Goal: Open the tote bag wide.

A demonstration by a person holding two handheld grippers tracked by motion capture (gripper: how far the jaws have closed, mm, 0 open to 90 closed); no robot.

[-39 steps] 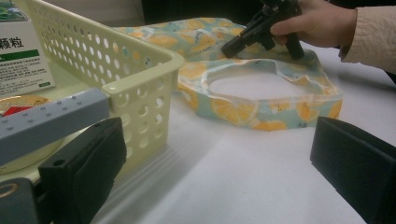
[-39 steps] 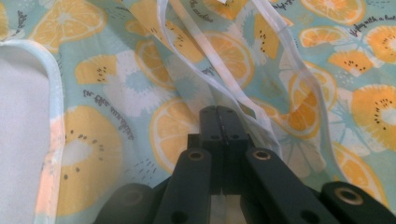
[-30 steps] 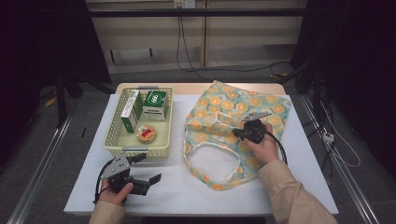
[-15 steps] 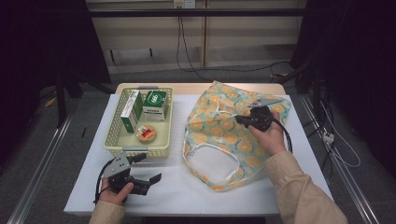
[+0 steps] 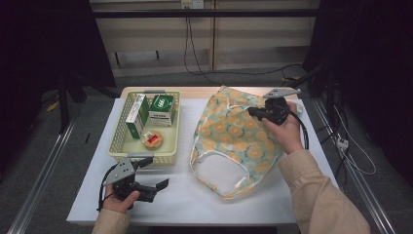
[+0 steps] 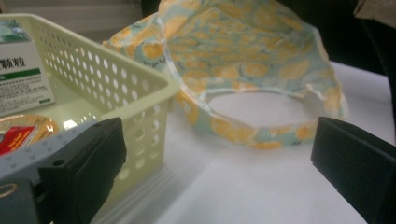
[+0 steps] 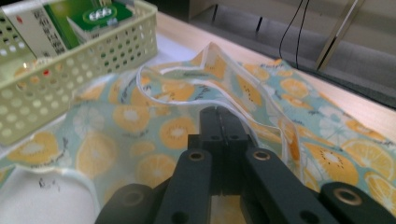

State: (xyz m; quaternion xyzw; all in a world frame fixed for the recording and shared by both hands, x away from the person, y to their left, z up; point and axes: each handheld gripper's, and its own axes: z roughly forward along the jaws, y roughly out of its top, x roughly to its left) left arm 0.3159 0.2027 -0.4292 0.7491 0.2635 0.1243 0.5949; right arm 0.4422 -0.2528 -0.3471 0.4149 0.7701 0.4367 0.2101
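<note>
Honestly, with the right gripper (image 5: 254, 112) pinched shut on a fold of the orange-print tote bag (image 5: 234, 141) at centre right and the left gripper (image 5: 158, 185) gaping idle at lower left, that thin cloth could slip free and collapse the bag's mouth.

The basket (image 5: 146, 127) sits left on the bench (image 5: 204, 195), with boxes (image 5: 160, 109) and a tub (image 5: 152, 139) in it; the bag (image 5: 234, 141) lies right of it.
</note>
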